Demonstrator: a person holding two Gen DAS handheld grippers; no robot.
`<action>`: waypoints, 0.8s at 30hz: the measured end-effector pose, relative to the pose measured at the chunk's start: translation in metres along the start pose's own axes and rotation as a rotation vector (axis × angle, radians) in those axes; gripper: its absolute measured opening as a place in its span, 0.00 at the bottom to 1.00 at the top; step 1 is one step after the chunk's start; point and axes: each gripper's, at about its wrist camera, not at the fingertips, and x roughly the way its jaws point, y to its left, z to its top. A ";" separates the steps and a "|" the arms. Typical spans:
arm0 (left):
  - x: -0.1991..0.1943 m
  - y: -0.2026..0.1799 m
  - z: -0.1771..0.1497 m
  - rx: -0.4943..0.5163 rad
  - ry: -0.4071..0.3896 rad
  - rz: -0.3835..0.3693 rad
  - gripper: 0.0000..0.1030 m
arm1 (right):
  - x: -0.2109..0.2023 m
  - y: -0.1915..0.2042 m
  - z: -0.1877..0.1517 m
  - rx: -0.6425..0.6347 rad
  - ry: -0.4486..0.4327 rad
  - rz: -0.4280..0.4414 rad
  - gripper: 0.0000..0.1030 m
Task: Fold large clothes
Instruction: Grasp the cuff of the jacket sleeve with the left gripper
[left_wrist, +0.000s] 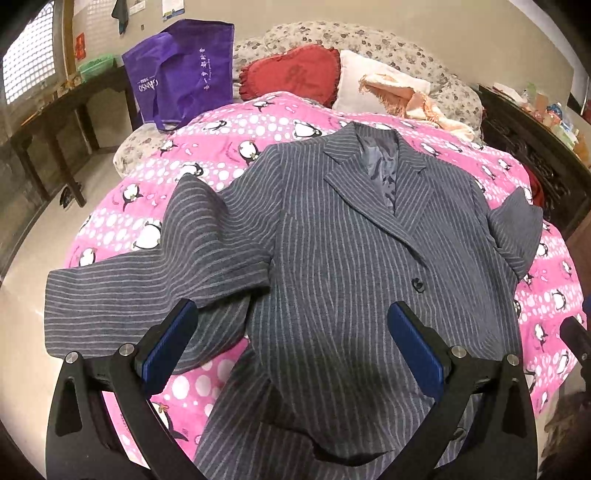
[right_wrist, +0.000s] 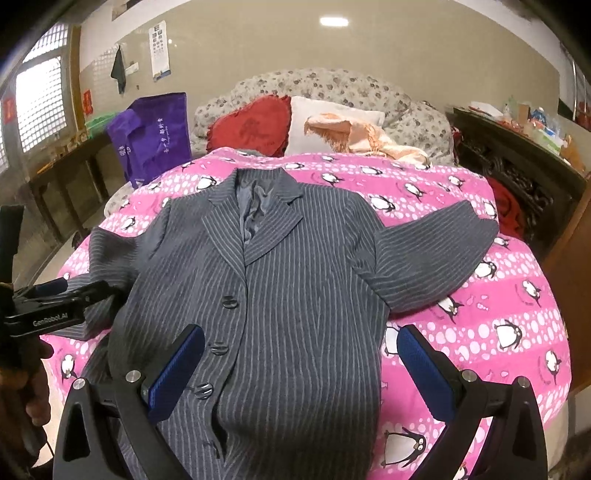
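Now I see the striped coat (left_wrist: 332, 236) lying face up on the pink quilt (left_wrist: 229, 125), its long axis running straight ahead — collar far, hem under both tongs. My left gripper (left_wrist: 291, 343) and right gripper (right_wrist: 301, 363) both gape wide, holding nothing; the left sleeve (left_wrist: 147, 280) lies nearer my left.

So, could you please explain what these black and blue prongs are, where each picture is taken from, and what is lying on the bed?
There is no robot here: a person holds a two-finger gripper in each hand, each carrying a wide-angle camera looking along its fingers. One picture comes from the left gripper, the other from the right gripper. The blue-padded prongs are the fingers; both pairs stand open and hold nothing. On the pink penguin quilt a grey striped jacket lies face up, sleeves spread, waiting to be folded.
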 end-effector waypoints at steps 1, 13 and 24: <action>0.001 0.000 -0.001 0.001 0.003 0.000 1.00 | 0.001 -0.001 -0.001 0.004 0.002 -0.001 1.00; 0.016 0.014 -0.007 -0.021 0.040 0.020 1.00 | 0.016 -0.003 -0.012 0.015 0.035 0.004 1.00; 0.023 0.027 -0.013 -0.049 0.054 0.035 1.00 | 0.024 0.001 -0.020 0.022 0.057 0.010 1.00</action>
